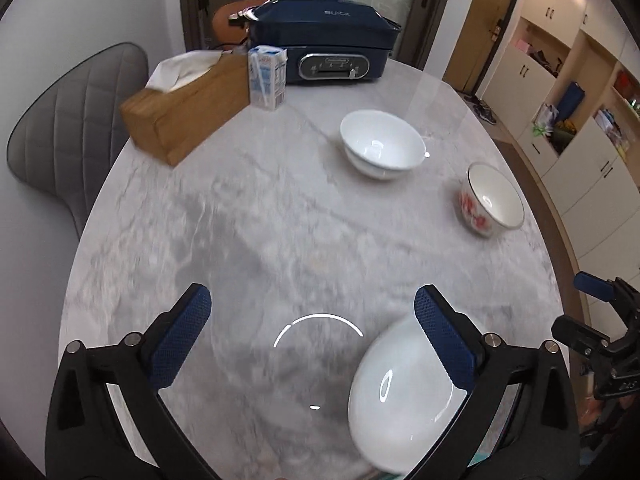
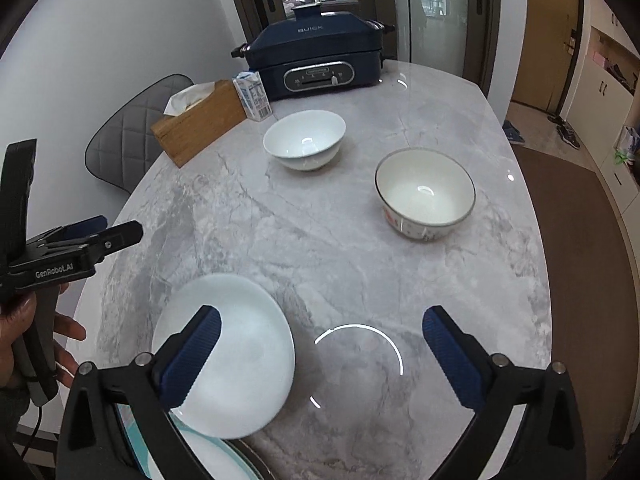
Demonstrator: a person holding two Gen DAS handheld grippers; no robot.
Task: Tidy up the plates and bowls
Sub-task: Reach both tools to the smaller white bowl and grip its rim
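A white plate [image 2: 248, 344] lies at the table's near edge, overlapping a teal-rimmed plate [image 2: 208, 460] under it. My right gripper [image 2: 322, 320] hovers above the marble table [image 2: 320, 248], open and holding nothing, its left finger over that plate. In the left wrist view the same white plate [image 1: 400, 392] sits below the right finger of my left gripper [image 1: 312, 300], which is also open with nothing in it. Farther back stand a plain white bowl [image 1: 380, 144] [image 2: 304, 140] and a bowl with red flowers [image 1: 492, 200] [image 2: 424, 192], both upright and apart.
At the far end sit a wooden tissue box [image 2: 200, 128], a small milk carton [image 2: 254, 96] and a dark blue electric cooker [image 2: 316, 56]. A grey chair [image 1: 72, 136] stands at the left. A person's hand [image 2: 24, 320] holds the left gripper. Cupboards line the right wall.
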